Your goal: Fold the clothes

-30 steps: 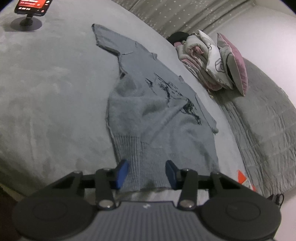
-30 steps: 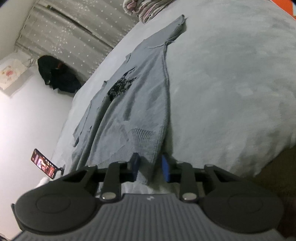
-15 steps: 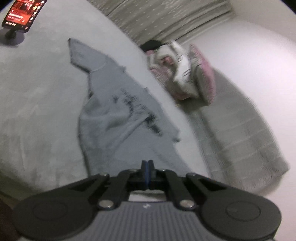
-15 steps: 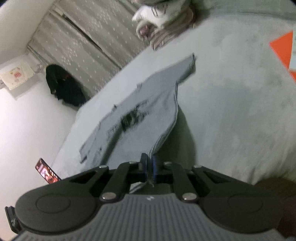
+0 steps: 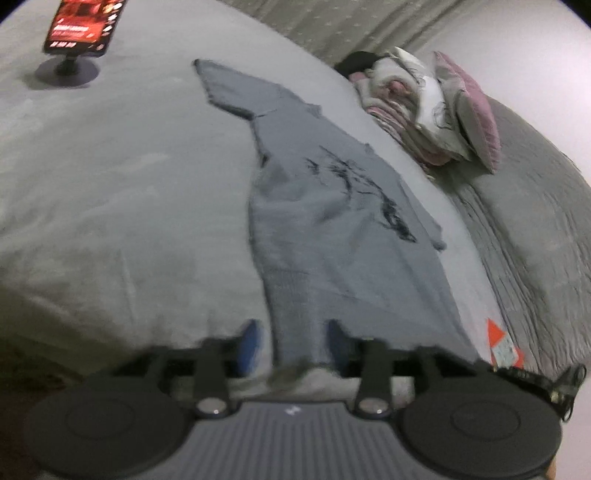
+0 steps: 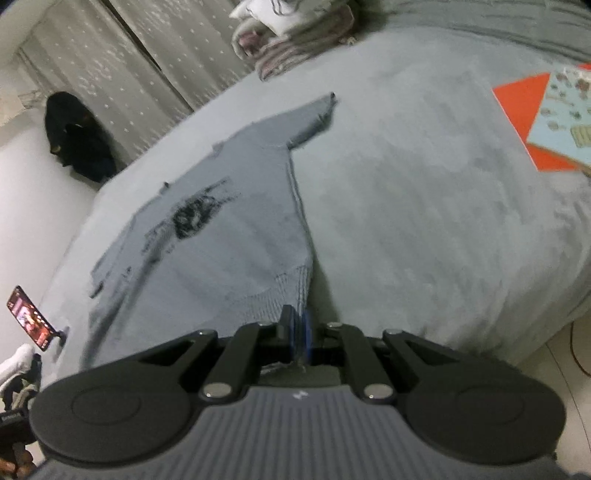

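Grey sweater spread on the bed, one hem corner pinched.

We see the grey sweater lying flat across the grey bed, running from our grippers toward twelve o'clock. Our right gripper is clenched on the ribbed hem corner. Our left gripper has just been opening; its blue pads stand apart with the hem between them, not pressing it. A phone on a stand sits at ten o'clock, pillows at one o'clock.

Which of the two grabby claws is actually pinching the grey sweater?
The right gripper: its blue pads are shut on the grey sweater hem. The left gripper has just opened, the hem loose between its pads.
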Demonstrator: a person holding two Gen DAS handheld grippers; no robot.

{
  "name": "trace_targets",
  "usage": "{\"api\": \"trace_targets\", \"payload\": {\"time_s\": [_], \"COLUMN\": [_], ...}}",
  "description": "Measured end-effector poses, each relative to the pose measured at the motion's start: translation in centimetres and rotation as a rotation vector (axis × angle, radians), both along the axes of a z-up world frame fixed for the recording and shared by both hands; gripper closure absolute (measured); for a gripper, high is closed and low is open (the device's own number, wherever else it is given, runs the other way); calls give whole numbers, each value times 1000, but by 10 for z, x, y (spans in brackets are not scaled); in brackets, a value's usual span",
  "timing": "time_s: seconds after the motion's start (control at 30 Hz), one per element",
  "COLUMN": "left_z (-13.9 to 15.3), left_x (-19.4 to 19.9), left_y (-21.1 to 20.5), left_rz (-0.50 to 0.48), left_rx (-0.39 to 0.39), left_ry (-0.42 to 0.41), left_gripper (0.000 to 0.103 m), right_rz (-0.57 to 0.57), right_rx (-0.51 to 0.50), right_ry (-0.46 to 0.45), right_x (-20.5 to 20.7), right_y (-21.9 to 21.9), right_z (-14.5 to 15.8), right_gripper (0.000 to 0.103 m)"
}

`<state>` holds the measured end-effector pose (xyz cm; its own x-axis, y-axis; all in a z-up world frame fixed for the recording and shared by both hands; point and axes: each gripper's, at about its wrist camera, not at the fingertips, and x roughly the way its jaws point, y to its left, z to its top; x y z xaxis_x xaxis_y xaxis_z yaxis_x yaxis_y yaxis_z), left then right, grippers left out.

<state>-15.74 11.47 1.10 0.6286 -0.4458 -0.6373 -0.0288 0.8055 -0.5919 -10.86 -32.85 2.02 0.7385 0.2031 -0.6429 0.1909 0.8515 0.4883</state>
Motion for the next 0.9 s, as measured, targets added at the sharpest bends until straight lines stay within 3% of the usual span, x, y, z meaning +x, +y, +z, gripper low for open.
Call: {"api": "trace_targets", "payload": {"time_s": [0.13,0.27,0.33,0.47,0.77,0.9], "left_z": [-12,-20,-21,-22,-15,-12], "left_x": [7,8,7,9,5,1], "left_y": [-2,-14,-17,-20,-28,-25], "left_rz": [-21,-44,-46,-63,-92,-91], "left_rx": [-27,4,26,33,58,55], "left_ry": [38,43,39,52,20,11], "left_gripper": [54,55,60,92,96,96], "right_rz": [-6,-9,-15,-26,18,45], "right_rx": [28,48,55,85,60,67], "right_ry": [13,15,15,11,14,-5], "right_x": [2,0,0,1,3,2], "right_y": [-5,-8,-9,-11,1,6], "right_z": [-8,-10,-11,-13,-14,-12], "right_gripper": [96,93,89,89,86,60]}}
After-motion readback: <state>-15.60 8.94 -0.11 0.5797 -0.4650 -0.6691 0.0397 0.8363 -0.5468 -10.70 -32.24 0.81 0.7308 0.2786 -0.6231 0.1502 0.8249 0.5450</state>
